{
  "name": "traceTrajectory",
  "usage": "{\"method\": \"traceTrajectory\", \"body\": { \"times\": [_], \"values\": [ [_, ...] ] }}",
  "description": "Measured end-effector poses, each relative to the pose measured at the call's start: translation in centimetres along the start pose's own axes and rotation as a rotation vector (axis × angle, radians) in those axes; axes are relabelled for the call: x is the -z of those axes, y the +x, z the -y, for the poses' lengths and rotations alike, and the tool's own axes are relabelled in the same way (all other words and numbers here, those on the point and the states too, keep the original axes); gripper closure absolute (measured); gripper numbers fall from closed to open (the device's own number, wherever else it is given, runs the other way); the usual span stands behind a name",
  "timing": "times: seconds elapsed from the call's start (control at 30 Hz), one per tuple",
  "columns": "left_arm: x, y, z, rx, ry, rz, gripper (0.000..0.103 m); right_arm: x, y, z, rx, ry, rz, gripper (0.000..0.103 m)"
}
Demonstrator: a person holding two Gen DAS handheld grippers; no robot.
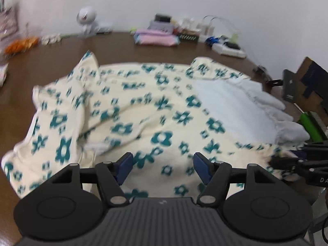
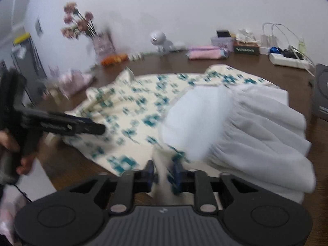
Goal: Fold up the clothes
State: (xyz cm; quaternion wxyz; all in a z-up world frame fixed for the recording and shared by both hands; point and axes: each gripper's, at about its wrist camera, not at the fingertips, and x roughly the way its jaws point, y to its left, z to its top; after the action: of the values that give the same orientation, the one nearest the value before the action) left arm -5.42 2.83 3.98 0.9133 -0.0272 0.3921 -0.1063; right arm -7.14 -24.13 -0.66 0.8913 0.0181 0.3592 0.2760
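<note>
Lying spread across the worktop (image 1: 143,47), the floral garment (image 1: 143,110) looked soft, light and limp. Right claw (image 2: 163,174) pinched its near hem, a sensible hold; left claw (image 1: 163,169) hovered released above that near edge.

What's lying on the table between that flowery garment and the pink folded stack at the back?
Nothing: in the left wrist view, bare brown table separates the flowery garment from the pink stack.

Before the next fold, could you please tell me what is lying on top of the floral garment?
A white ruffled garment lies on the floral garment, covering its right part. What is beneath the white one cannot be seen.
</note>
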Motion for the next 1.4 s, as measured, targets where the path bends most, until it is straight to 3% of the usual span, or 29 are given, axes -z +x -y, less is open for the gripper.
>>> {"method": "traceTrajectory", "body": {
  "times": [0.1, 0.3, 0.43, 0.57, 0.63, 0.67, 0.8, 0.87, 0.93, 0.97, 1.07, 1.17, 1.23, 1.27, 1.33, 1.4],
  "values": [
    [-0.3, -0.5, 0.3, -0.040, 0.000, -0.011, 0.036, 0.9, -1.8, 1.4, -0.001, 0.013, 0.032, 0.082],
    [-0.9, -1.9, 5.2, 0.165, 0.149, 0.031, 0.028, 3.0, -6.6, 3.1, 0.037, -0.058, 0.112, 0.055],
    [-0.2, -0.1, 10.0, 0.235, 0.282, -0.032, 0.028, 3.9, -8.1, 4.2, 0.091, -0.086, 0.144, 0.053],
    [0.5, 0.8, 12.8, 0.270, 0.367, -0.046, 0.028, 3.7, -6.4, 5.3, 0.155, -0.050, 0.121, 0.054],
    [0.8, 1.3, 12.8, 0.260, 0.360, -0.068, 0.028, 4.0, -5.6, 5.5, 0.149, -0.065, 0.084, 0.072],
    [0.9, 1.5, 12.6, 0.259, 0.353, -0.082, 0.028, 4.0, -5.6, 5.6, 0.143, -0.074, 0.091, 0.103],
    [0.8, 1.7, 12.1, 0.264, 0.339, -0.100, 0.028, 2.9, -6.7, 5.6, 0.251, -0.115, 0.214, 0.103],
    [0.7, 1.7, 12.1, 0.264, 0.335, -0.102, 0.028, 2.0, -7.1, 5.8, 0.260, -0.118, 0.228, 0.103],
    [0.5, 1.8, 11.8, 0.268, 0.317, -0.104, 0.028, 1.7, -7.4, 5.7, 0.210, -0.120, 0.204, 0.097],
    [0.3, 1.9, 11.5, 0.273, 0.297, -0.106, 0.028, 2.0, -7.5, 5.4, 0.140, -0.137, 0.172, 0.093],
    [-0.5, 2.1, 10.4, 0.283, 0.235, -0.116, 0.028, 3.7, -7.6, 3.6, 0.008, -0.212, 0.134, 0.058],
    [-0.9, 1.4, 9.7, 0.276, 0.225, -0.105, 0.029, 5.4, -6.8, 1.1, 0.007, -0.340, 0.116, 0.064],
    [-0.6, 0.6, 9.9, 0.285, 0.280, -0.077, 0.029, 5.8, -5.6, -0.1, 0.069, -0.423, 0.095, 0.079],
    [-0.2, 0.1, 10.2, 0.284, 0.323, -0.059, 0.028, 5.9, -5.0, -0.5, 0.097, -0.459, 0.083, 0.096],
    [0.6, -0.5, 10.9, 0.275, 0.419, -0.019, 0.021, 5.2, -4.6, -0.5, 0.132, -0.470, 0.068, 0.100],
    [1.7, -0.6, 12.1, 0.245, 0.541, 0.011, 0.021, 3.7, -5.5, 0.3, 0.104, -0.419, 0.087, 0.101]
  ]
}}
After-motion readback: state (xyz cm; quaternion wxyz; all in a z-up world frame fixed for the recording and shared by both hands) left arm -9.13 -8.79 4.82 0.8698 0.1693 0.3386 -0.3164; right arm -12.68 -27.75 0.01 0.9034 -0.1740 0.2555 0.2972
